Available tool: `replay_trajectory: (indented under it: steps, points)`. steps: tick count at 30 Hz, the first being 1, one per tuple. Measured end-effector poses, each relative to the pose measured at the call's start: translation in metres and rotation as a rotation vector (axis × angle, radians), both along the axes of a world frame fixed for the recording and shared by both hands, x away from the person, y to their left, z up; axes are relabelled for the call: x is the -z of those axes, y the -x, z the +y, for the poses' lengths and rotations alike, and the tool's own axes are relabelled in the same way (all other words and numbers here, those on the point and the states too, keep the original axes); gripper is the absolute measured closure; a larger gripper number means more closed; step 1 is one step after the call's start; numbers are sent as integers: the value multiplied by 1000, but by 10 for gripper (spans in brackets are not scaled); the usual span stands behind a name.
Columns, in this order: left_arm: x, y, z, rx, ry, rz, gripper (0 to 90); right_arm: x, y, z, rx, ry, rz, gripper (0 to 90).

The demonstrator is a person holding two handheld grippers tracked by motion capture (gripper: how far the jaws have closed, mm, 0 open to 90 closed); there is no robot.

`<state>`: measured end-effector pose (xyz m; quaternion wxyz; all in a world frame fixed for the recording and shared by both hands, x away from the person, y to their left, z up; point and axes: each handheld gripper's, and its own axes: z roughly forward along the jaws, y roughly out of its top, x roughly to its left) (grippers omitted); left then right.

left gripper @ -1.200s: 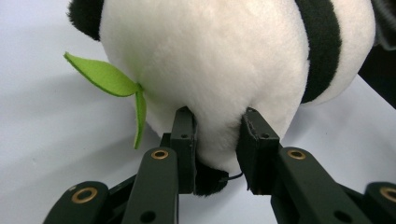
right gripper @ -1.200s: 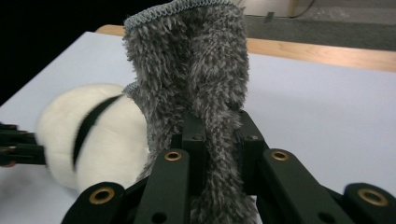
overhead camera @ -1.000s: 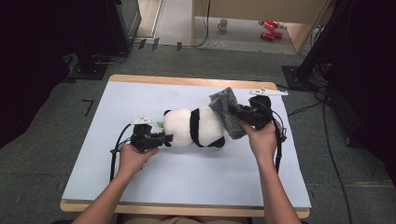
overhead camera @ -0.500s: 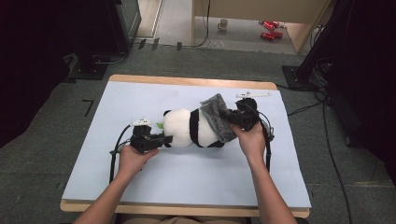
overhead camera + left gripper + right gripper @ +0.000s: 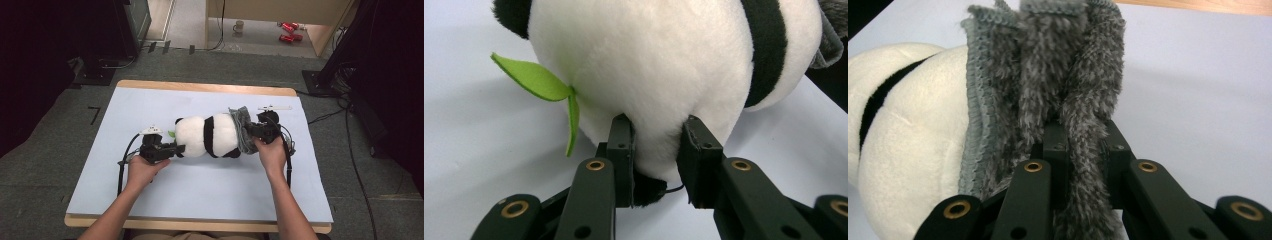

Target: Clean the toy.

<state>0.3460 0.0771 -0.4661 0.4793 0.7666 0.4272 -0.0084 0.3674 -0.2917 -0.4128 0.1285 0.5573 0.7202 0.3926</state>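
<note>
The toy panda [image 5: 210,136] lies on its side near the middle of the counter [image 5: 200,185], head toward the person's left, stretched between the two tools. The left hand-held gripper [image 5: 176,149] is clenched on a fold of white plush at the head end; in the left gripper view its pads [image 5: 621,145] dig into the fur just beside the green felt leaf [image 5: 536,80]. That hold looks meant to pin the toy so it cannot slide while the other end is worked.

The right hand-held gripper [image 5: 248,131] is clamped on the grey knitted garment [image 5: 243,131], which is bunched against the panda's rear end; in the right gripper view a thick fold of the fuzzy cloth [image 5: 1068,75] stands up between the jaws, and its ribbed edge sits on the white body. My guess is the person is drawing the garment on over the body, though whether it fully encircles the toy I cannot tell.

There is plenty of room: the blue cover is bare all round, the front edge lies well apart from the toy, and the wooden far rim [image 5: 200,87] is also some way off. The cables [image 5: 121,167] trail toward the person, away from the pull.
</note>
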Motion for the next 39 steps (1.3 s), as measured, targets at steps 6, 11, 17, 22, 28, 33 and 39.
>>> replay_trajectory:
  steps: [6, 11, 17, 22, 28, 33, 39]
  points:
    - [0, -2, -1, -1, 4, 1, 704, 6, 3, 3, 17, 18, -2, 792]
    - [0, -3, -1, -2, 8, 5, 705, 13, 5, 3, 26, 45, 23, 794]
    - [-1, -6, -1, -1, 3, 10, 706, 29, 6, 6, 20, 85, 95, 796]
    - [-3, -10, -1, -4, -3, 5, 707, 42, 6, 6, -12, 87, 164, 794]
    - [-5, -15, 0, -2, -1, 8, 707, 36, 12, -8, 13, 63, 159, 790]
    - [-6, -17, -1, -1, -1, 10, 707, 21, 19, -19, 35, 43, 119, 789]
    - [-7, -18, -1, 1, 1, 13, 707, -2, 27, -22, 28, 24, 59, 789]
